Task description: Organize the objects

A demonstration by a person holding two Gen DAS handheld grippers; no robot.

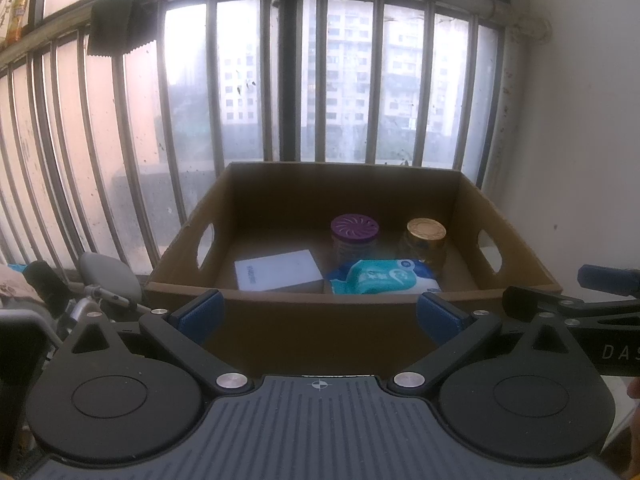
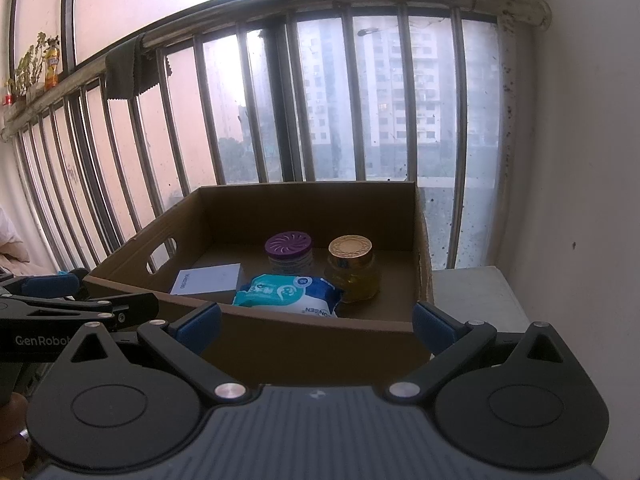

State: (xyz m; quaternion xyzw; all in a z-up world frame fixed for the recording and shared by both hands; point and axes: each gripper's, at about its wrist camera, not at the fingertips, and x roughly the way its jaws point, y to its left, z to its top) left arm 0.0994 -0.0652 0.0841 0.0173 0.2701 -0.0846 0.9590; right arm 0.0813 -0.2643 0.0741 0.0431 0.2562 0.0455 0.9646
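Cardboard box (image 1: 516, 240) holds one white box (image 1: 279, 270), one wipes pack (image 1: 380, 279) and two jars; both grippers gape empty.

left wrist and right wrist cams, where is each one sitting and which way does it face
Left wrist: on the left gripper, facing the cardboard box at the barred window; own open blue fingers frame it, right gripper at the right edge.
Right wrist: on the right gripper, facing the same box from further right; own open fingers show, left gripper at the left edge.
Shared: the box holding a purple-lid container, gold-lid jar, wipes pack and white box.
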